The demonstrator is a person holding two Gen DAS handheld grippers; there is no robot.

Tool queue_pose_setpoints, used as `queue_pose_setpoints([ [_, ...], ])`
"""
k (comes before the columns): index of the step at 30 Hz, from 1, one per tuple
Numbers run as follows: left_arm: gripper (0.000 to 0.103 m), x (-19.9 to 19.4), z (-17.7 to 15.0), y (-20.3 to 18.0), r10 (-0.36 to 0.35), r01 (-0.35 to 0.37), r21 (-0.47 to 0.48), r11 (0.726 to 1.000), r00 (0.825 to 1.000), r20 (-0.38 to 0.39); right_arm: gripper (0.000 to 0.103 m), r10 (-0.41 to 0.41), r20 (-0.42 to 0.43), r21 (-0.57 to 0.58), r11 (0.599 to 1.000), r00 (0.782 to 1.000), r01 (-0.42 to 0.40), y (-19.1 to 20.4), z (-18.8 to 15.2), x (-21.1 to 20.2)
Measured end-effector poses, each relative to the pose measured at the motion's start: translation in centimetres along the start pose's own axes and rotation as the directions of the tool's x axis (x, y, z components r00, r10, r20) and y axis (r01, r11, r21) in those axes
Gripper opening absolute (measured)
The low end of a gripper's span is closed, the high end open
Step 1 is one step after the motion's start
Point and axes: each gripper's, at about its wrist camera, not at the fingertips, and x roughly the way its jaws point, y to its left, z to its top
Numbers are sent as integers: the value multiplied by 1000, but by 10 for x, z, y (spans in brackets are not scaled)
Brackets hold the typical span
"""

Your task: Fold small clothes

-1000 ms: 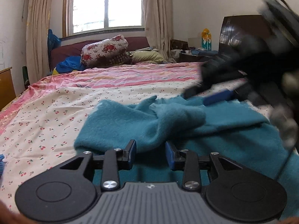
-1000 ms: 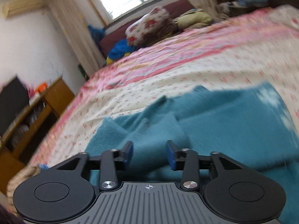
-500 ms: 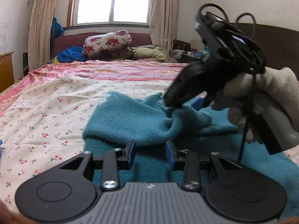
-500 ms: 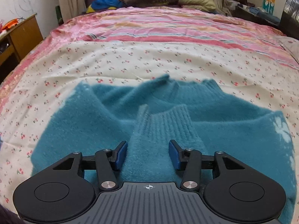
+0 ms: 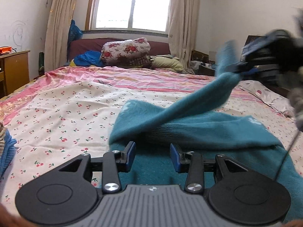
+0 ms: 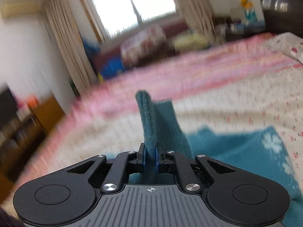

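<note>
A small teal sweater [image 5: 208, 130] lies on the cherry-print bedsheet [image 5: 62, 113]. My left gripper [image 5: 152, 156] is open and empty, low over the sweater's near edge. My right gripper [image 6: 150, 158] is shut on the sweater's sleeve [image 6: 151, 117] near the cuff. In the left wrist view the right gripper [image 5: 244, 69] shows blurred at upper right, holding the sleeve [image 5: 198, 98] lifted and stretched up to the right off the sweater's body. The right wrist view is motion-blurred.
A floral pillow [image 5: 126, 50] and piled bedding lie at the far end of the bed under the window. A wooden cabinet [image 5: 14, 70] stands at the left. A blue knit item [image 5: 6, 151] lies at the left edge. A dark headboard [image 5: 253, 43] is at far right.
My right gripper has shut on the sleeve cuff and lifted it up and to the right. The left gripper stayed open in about the same place.
</note>
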Motion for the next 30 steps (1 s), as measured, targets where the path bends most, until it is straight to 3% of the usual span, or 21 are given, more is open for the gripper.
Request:
queue_pose_setpoints([
  [1, 46, 1, -1, 0, 2, -2, -1, 1000, 1000, -5, 8, 0, 31, 31, 1000, 1000, -1, -10, -7, -7],
  [3, 46, 6, -4, 0, 6, -6, 2, 1000, 1000, -24, 9, -52, 9, 75, 996, 999, 51, -33, -26, -8],
  [6, 46, 10, -8, -1, 6, -6, 9, 1000, 999, -50, 14, -143, -174, 167, 971, 974, 172, -80, -65, 12],
  [9, 46, 12, -11, -3, 10, -9, 28, 1000, 998, -58, 15, -83, -164, 277, 953, 983, 126, -102, -74, 7],
  [13, 46, 14, -14, -6, 23, -19, 48, 999, 997, -68, 26, -97, -130, 242, 962, 987, 127, -99, -60, 4],
  [19, 47, 3, -5, -3, 46, -46, 27, 999, 999, -16, 33, -37, -141, 349, 933, 989, 85, -122, -62, 3],
  [21, 47, 3, -1, -2, 56, -56, 19, 998, 998, -6, 31, -41, -157, 362, 927, 987, 96, -128, -64, 5],
  [22, 47, 4, 2, -1, 59, -59, 14, 998, 998, -5, 21, -49, -169, 350, 931, 984, 106, -129, -61, 9],
  [24, 47, 6, 9, -2, 61, -61, 10, 998, 998, 0, 13, -56, -190, 312, 943, 980, 114, -125, -54, 15],
  [30, 52, 19, 42, -13, 78, -85, 78, 993, 993, 89, 10, 74, -31, 245, 967, 997, -64, -103, -18, 5],
])
